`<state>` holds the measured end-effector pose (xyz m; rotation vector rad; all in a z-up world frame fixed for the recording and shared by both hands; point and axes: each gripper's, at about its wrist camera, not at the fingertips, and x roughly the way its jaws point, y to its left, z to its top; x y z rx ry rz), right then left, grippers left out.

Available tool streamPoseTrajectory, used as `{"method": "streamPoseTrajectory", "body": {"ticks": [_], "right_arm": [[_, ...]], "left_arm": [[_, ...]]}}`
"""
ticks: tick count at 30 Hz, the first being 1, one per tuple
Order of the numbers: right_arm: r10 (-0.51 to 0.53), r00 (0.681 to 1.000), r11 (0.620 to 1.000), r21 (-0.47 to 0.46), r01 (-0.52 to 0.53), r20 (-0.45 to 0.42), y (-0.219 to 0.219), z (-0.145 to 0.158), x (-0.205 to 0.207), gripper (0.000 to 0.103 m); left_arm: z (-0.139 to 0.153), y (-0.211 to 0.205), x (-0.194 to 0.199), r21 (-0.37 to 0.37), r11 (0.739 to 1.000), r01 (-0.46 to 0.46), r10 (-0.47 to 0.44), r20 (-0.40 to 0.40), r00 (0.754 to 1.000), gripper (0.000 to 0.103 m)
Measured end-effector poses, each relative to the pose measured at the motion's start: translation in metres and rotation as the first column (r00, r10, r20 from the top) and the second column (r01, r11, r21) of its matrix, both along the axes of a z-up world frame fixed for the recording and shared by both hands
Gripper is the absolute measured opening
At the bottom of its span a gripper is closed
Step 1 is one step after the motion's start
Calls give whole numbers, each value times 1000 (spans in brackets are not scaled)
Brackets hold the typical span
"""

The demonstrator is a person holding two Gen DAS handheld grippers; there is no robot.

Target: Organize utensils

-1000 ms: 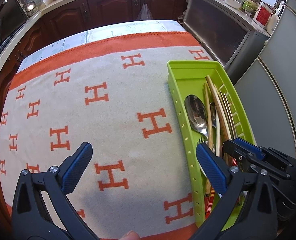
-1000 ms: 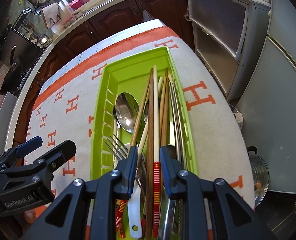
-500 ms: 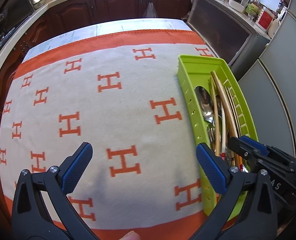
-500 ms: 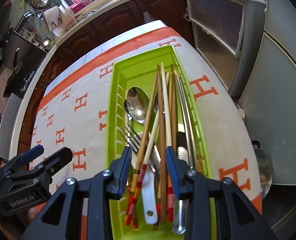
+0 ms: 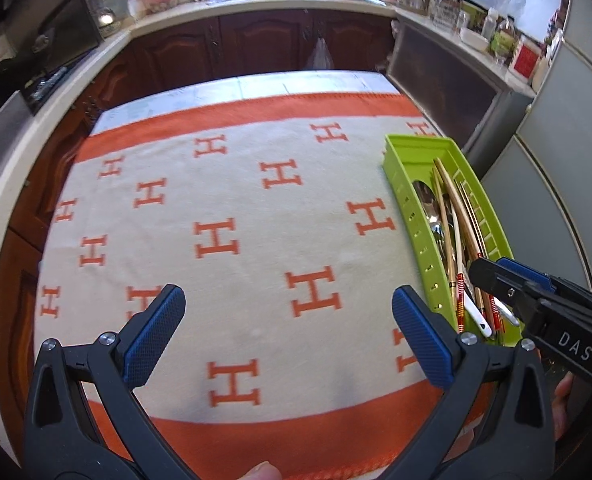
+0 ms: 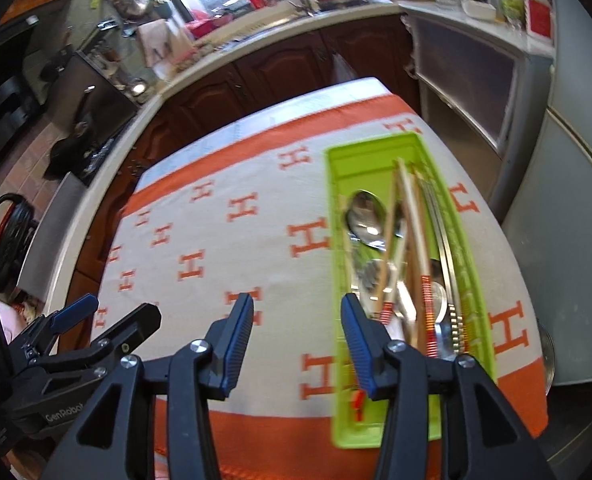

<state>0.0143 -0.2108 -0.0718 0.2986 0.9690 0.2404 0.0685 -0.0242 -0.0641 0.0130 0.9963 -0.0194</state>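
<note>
A lime-green utensil tray [image 5: 412,160] [image 6: 356,168] lies on the right side of the table. It holds metal spoons [image 6: 366,216], a fork, several wooden chopsticks [image 5: 454,204] [image 6: 412,216] and a white spoon [image 5: 478,316]. My left gripper [image 5: 287,328] is open and empty above the cloth, left of the tray. My right gripper [image 6: 296,344] is open and empty, its right finger over the tray's left wall. It also shows in the left wrist view [image 5: 536,300] at the tray's near end.
A cream cloth [image 5: 235,208] with orange H marks and orange borders covers the table. Dark wooden cabinets and a cluttered counter [image 5: 255,0] run behind. A grey fridge [image 5: 568,160] stands right of the table. A stove [image 6: 91,120] is at the left.
Both grippers have pulled back and up from the table. The right gripper has opened wider, moved left off the tray's middle and let go of the chopsticks, which lie in the tray.
</note>
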Motion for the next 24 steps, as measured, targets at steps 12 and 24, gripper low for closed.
{"method": "streamPoseTrajectory", "body": {"ticks": [12,24], "right_arm": [[116,987,993,19,-119,111,64,46,-31,48],[127,976,992,-31,-124,176,86,63,-45,56]], "left_arm": [[57,73,-60,6,986,-164,162,125,979,102],[72,100,-89,-8,978,-207,206,169,964,103]]}}
